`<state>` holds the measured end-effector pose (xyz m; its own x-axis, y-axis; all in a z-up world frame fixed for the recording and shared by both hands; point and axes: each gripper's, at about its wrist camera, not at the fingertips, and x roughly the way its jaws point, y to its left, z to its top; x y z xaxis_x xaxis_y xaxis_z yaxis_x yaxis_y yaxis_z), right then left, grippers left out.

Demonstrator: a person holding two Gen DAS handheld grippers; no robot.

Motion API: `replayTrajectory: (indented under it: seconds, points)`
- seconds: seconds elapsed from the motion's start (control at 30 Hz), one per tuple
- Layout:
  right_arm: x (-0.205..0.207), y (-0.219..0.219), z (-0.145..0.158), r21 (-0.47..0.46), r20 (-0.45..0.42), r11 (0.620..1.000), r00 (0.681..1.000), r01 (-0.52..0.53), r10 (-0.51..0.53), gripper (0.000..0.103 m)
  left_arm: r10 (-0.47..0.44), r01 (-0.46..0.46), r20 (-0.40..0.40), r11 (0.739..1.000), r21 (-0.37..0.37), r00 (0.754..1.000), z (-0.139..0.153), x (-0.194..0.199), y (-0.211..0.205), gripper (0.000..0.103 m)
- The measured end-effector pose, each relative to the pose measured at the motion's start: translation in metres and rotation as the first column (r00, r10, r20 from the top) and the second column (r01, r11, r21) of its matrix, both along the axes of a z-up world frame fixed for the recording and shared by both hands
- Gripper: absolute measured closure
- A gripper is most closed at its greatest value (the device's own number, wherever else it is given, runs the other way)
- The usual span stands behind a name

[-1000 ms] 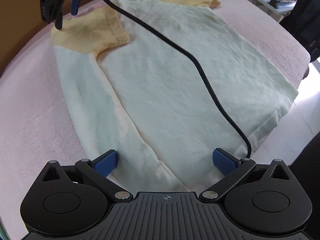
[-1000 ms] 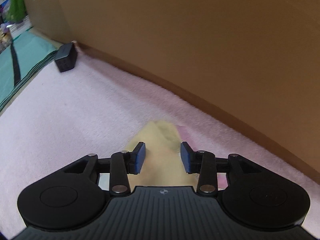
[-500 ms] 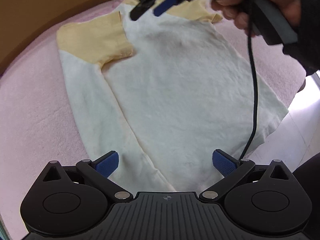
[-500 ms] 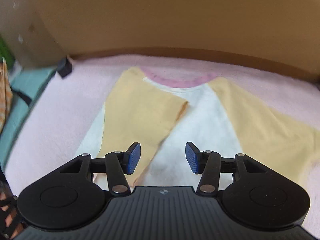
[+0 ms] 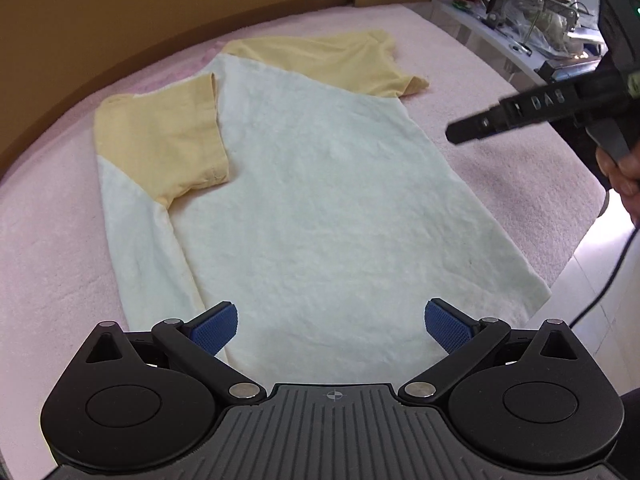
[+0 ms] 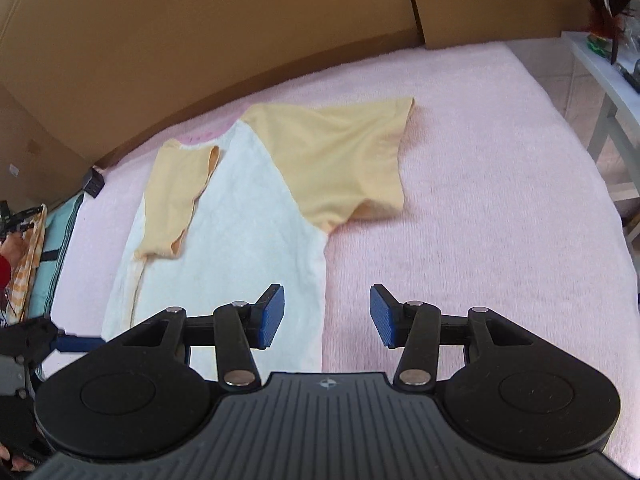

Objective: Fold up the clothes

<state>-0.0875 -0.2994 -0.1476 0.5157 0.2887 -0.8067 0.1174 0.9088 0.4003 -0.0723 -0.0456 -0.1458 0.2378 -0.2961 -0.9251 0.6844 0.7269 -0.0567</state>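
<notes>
With both my left tongs (image 5: 331,324) and right tongs (image 6: 327,316) open and empty, the cream-and-yellow short-sleeved cotton T-shirt (image 5: 320,200), left side folded in, could bunch on the fuzzy pink bed blanket (image 6: 480,200) if I drag its right sleeve (image 6: 352,160).

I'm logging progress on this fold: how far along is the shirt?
Done: one side of the shirt is folded inward, its yellow sleeve lying on the white body. In hand: nothing; the left gripper and right gripper both have open jaws above the cloth. Left: the other sleeve lies spread on the pink blanket, then the lengthwise folds.
</notes>
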Motion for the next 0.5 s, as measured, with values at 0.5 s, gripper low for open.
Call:
replayTrajectory:
  seconds: [0.5]
  points:
    - [-0.092, 0.008, -0.018, 0.133, -0.098, 0.989, 0.992, -0.061, 0.074, 0.051, -0.029, 0.028, -0.034, 0.999, -0.021, 0.999, -0.006, -0.026, -0.024, 0.000]
